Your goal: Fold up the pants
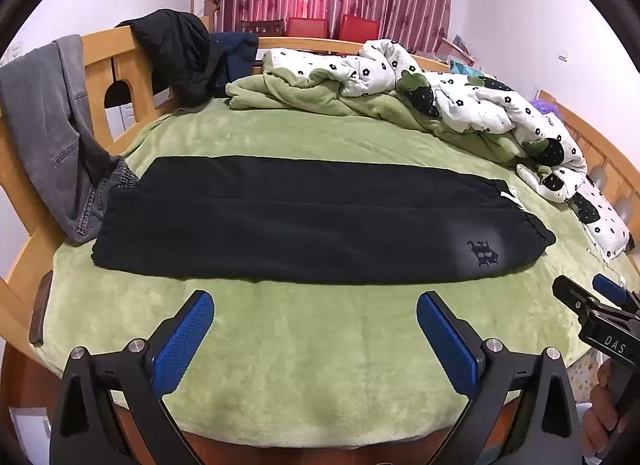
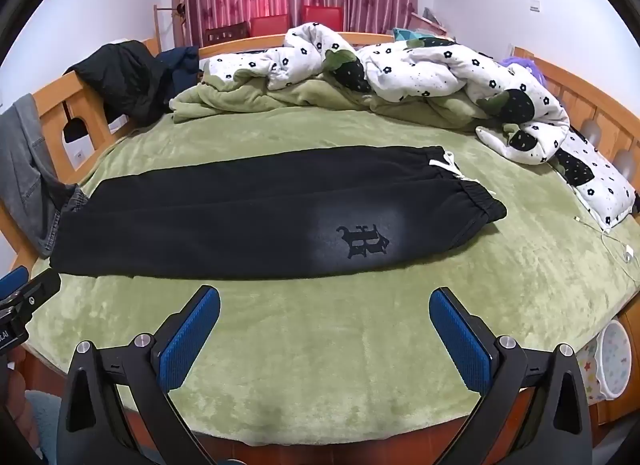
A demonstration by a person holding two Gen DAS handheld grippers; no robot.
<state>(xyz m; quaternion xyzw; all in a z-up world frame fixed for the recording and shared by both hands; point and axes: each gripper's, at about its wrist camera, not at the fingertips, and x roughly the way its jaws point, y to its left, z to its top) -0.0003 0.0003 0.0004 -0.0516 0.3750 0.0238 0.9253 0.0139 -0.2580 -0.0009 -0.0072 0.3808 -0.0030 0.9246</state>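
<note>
Pants [image 1: 312,225] are laid flat across the bed [image 1: 320,365], legs stacked, waistband toward its right edge. Left gripper [image 1: 314,339] and right gripper [image 2: 324,339] are held spread wide, empty, above the near edge. Next, cuffs and waistband should probably be pinched for a crosswise fold.

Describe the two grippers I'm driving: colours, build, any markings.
Both look alike: black angular frames with silver round bolts at the joints and flat blue pads with a fine dotted texture lining the jaws. The left gripper shows this in its own camera, the right gripper likewise. Seen from the left camera, the right one's body carries white letters "DAS". No cables or sleeves visible.
</note>
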